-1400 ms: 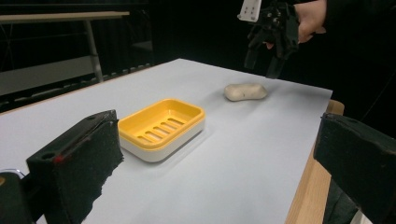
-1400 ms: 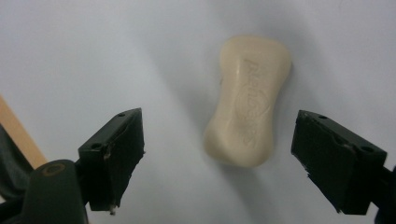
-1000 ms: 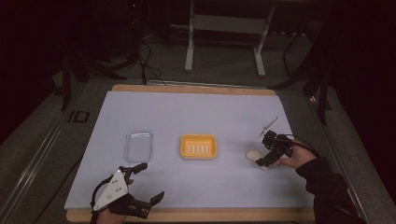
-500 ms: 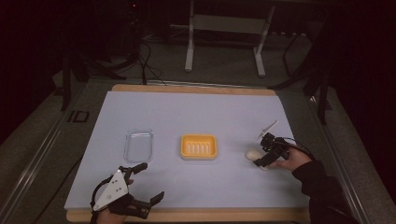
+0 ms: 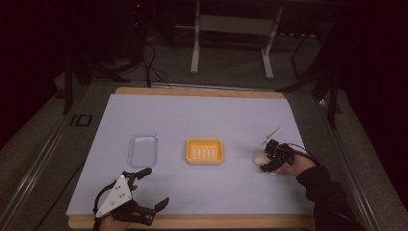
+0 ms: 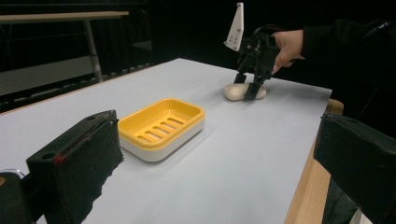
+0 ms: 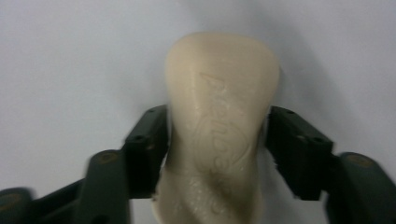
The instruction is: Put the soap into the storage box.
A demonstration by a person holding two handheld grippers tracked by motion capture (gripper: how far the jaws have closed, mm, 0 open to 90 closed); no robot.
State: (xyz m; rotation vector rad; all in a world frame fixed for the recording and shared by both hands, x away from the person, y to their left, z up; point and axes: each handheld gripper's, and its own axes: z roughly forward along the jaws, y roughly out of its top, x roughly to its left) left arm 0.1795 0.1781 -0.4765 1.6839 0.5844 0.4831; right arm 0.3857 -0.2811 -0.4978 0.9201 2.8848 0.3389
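Table work has barely begun: the yellow soap dish sits empty mid-mat, the clear lid beside it. My left gripper waits open. My right gripper has just been closing and now pinches the soap bar, not yet lifted; carrying remains.

Black two-jaw grippers, dark sleeve

Left gripper carries a grey three-cornered plate; right gripper, beyond the yellow soap dish, trails a thin black cable.
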